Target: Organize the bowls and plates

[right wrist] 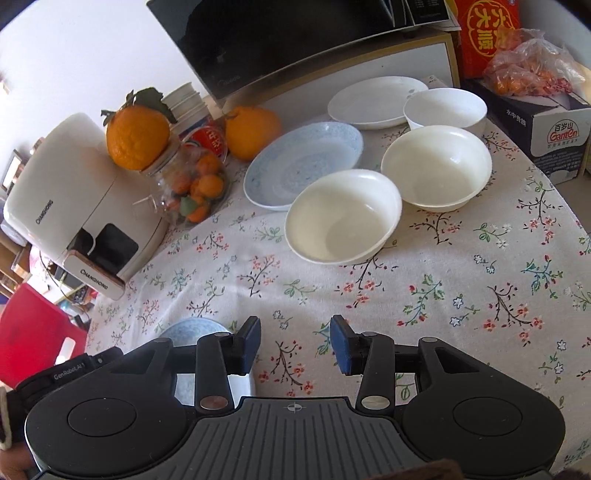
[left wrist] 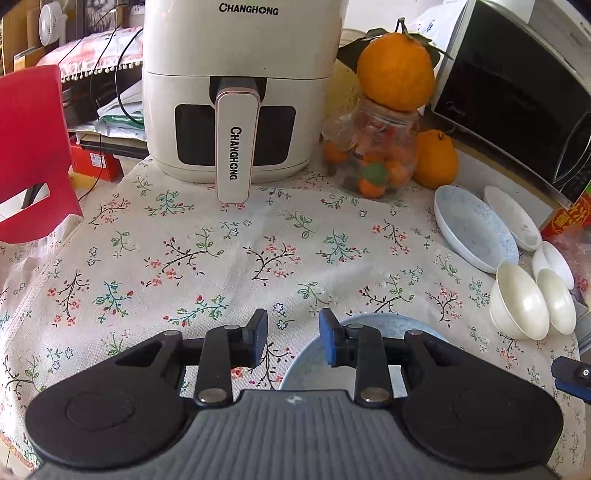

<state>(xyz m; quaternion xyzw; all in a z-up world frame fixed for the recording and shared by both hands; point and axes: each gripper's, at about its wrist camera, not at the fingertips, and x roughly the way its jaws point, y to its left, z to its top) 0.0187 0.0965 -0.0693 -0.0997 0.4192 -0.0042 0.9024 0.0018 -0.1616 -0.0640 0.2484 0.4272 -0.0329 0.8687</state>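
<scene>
On the floral tablecloth, the right wrist view shows a pale blue plate (right wrist: 303, 162), a white plate (right wrist: 373, 99), two cream bowls (right wrist: 343, 214) (right wrist: 437, 166) and a white bowl (right wrist: 445, 107) at the far side. Another blue plate (right wrist: 192, 330) lies near, partly under the left gripper. My right gripper (right wrist: 295, 341) is open and empty above bare cloth. In the left wrist view my left gripper (left wrist: 293, 339) is open and empty, its right finger over the near blue plate (left wrist: 314, 360). The far blue plate (left wrist: 472, 232) and bowls (left wrist: 517, 302) sit at the right.
A white air fryer (left wrist: 236, 96) stands at the back. A jar of small oranges (left wrist: 376, 155) with large oranges on and beside it stands next to it. A black microwave (left wrist: 517, 92), a red box (right wrist: 480, 33) and a tissue carton (right wrist: 546, 125) line the right side. A red chair (left wrist: 33, 147) is at left.
</scene>
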